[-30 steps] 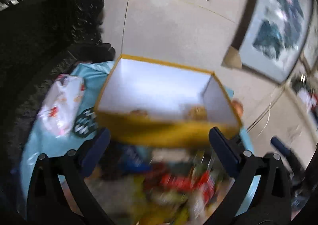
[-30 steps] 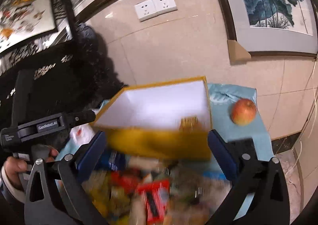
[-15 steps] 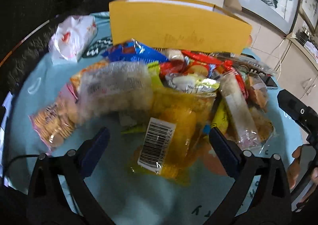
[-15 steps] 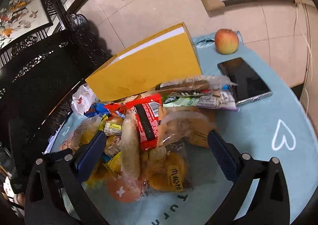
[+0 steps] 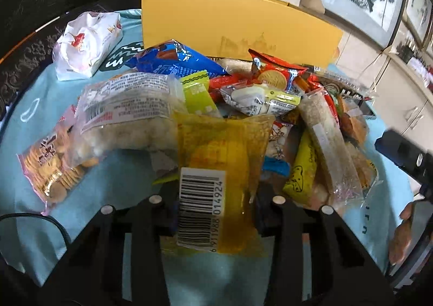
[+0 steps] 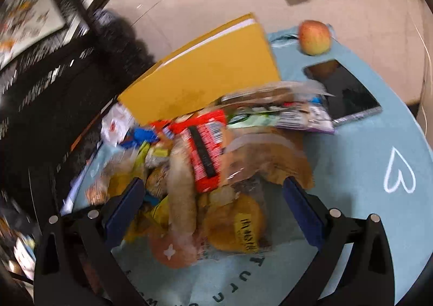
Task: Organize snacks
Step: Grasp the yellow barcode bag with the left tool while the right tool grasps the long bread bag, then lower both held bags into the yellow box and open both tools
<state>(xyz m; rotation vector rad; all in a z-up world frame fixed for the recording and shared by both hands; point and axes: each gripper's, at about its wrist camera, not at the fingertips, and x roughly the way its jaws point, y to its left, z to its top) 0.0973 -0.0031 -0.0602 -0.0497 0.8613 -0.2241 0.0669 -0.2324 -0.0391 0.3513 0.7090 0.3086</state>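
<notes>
Left wrist: left gripper (image 5: 213,206) jaws closing on yellow barcode packet (image 5: 216,170) atop snack pile. Right gripper (image 6: 213,206) jaws apart over pile, gripping nothing.

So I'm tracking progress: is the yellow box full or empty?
Cannot tell: the yellow box shows only its outer wall; the snack pile lies outside it.

both grippers have dropped from facing the yellow box (image 5: 238,22) to the snack pile; the left gripper (image 5: 213,214), wide apart half a second ago, is closing around the yellow barcoded packet (image 5: 222,170).
</notes>
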